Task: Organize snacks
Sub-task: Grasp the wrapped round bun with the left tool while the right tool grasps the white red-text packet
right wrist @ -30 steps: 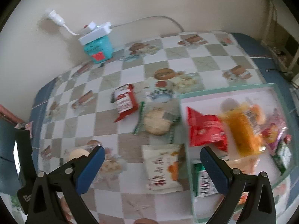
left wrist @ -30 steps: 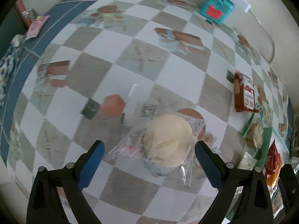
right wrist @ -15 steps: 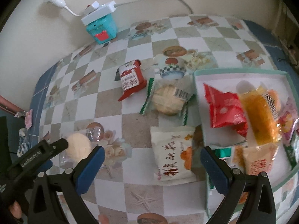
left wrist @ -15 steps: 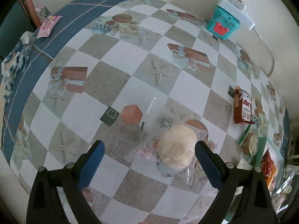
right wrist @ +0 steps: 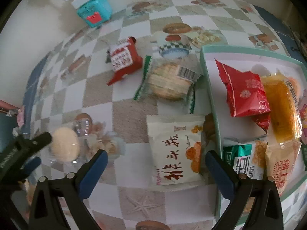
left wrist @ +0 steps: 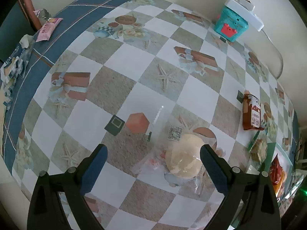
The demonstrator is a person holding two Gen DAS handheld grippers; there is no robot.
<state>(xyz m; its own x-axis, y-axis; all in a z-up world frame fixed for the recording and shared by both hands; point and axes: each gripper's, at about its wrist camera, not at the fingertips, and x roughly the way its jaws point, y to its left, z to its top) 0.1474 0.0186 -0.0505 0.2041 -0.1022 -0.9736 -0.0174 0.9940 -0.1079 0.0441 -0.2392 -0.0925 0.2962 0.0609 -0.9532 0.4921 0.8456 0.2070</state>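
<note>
Left gripper (left wrist: 152, 154) is hanging wide open, empty, by the wrapped bun (left wrist: 184, 158); open tablecloth (left wrist: 115, 88) beyond. Right gripper (right wrist: 156, 160) is gaping empty over the white snack pack (right wrist: 175, 149), touching the tray (right wrist: 206, 72) edge.

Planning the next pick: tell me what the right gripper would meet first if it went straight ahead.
Most likely the white snack packet, lying on the tablecloth between the open jaws of the right gripper, beside the tray. Depth is unclear.

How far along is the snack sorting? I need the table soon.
Partly done. Several packets already lie in the tray, among them a red packet. Nothing is held: the left gripper and right gripper are both open. Left on the table: the clear-wrapped bun, white packet, round cracker pack and red-and-white packet.
</note>
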